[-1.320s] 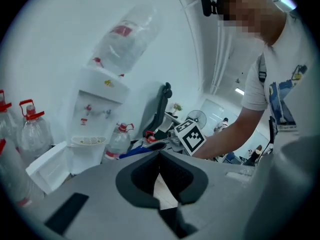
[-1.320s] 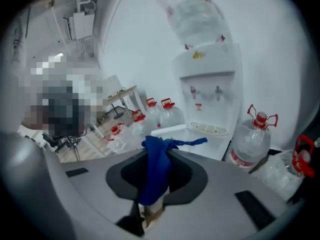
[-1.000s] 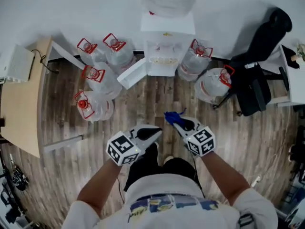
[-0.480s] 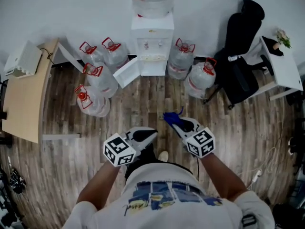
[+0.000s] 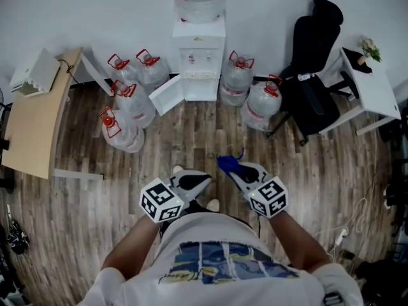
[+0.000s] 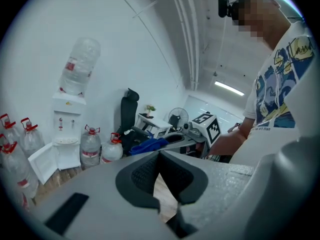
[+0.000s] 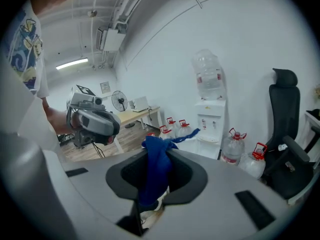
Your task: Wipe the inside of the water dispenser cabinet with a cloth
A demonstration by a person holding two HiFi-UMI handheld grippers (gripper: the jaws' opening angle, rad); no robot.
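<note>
Since no wiping has started yet, both grippers are just carried low and near the person, well apart from the water dispenser [image 5: 199, 59] by the far wall. The right gripper [image 5: 233, 167] is clamped on the blue cloth [image 5: 227, 162], which is bunched between the jaws and pokes out past the tips, I'd guess so it's ready to shove straight in. The left gripper [image 5: 203, 180] has its jaws closed together on nothing; probably it's kept free for the door. The cabinet door [image 5: 167, 94] hangs open to the left, so the cabinet [image 5: 199, 88] is reachable, with water jugs [image 5: 124, 116] crowding both sides.

Versus a second ago, the dispenser looks smaller and has slid left in the head view. More of the white side table [image 5: 370, 88] shows at right. The grippers and the grip on the cloth look unchanged.
</note>
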